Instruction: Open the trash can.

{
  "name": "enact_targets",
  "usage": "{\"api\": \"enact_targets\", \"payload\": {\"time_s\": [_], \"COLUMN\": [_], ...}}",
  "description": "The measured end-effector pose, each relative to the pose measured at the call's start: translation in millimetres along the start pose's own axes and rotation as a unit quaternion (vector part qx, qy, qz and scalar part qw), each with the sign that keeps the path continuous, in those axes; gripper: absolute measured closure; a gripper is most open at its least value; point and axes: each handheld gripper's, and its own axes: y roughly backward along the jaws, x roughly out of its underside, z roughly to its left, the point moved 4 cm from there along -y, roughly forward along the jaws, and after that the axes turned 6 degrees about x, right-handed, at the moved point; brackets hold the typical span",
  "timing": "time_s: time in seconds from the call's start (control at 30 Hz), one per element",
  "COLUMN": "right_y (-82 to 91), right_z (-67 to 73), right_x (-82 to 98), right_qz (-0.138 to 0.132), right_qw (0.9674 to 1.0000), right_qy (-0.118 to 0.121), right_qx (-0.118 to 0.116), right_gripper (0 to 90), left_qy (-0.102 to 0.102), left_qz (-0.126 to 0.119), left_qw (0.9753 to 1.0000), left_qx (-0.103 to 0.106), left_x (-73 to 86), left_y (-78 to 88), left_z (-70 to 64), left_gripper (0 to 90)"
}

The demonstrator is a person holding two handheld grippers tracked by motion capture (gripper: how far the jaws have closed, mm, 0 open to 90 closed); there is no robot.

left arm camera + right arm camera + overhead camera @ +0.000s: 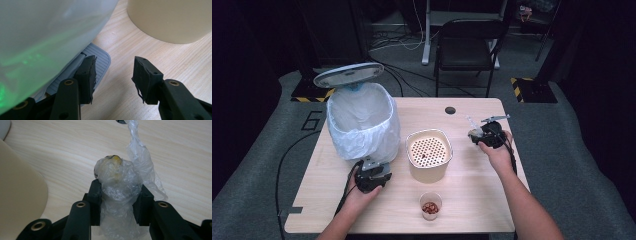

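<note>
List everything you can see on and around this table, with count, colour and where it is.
Pedal bin with white liner bag: one, grey lid up, table's left rear.
Grey foot pedal: one, at the bin's base.
Cream plastic container with perforated insert: one, table centre.
Small clear cup of reddish-brown pieces: one, front centre.
Crumpled clear plastic wrap: one, yellowish bit inside, in the right gripper.
Black folding chair: one, behind the table.
Wooden table: one, light.
Left gripper: black, jaws apart, empty, by the pedal.
Right gripper: black, clamped on the wrap.
</note>
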Motion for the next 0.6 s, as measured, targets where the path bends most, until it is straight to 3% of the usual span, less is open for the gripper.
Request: {"api": "enact_targets", "payload": {"time_s": [0.03, 0.6], "right_y": [2.1, 43.5], "right_z": [0.4, 8.2], "right_x": [-1.6, -29.9], "right_qz": [-0.001, -0.016], "right_qw": [1.0000, 0.9996], "right_qy": [0.000, 0.003], "right_qx": [-0.001, -0.022], "right_gripper": [64.4, 64.4], "left_qy": [-0.010, -0.010], "left_qz": [0.007, 0.007], "left_qw": [0.9999, 0.9999], "left_qx": [0.000, 0.000], "left_x": [0.1, 0.1], "left_y": [0.8, 0.8], "left_z": [1.5, 1.6], "left_gripper": [53.2, 53.2]}}
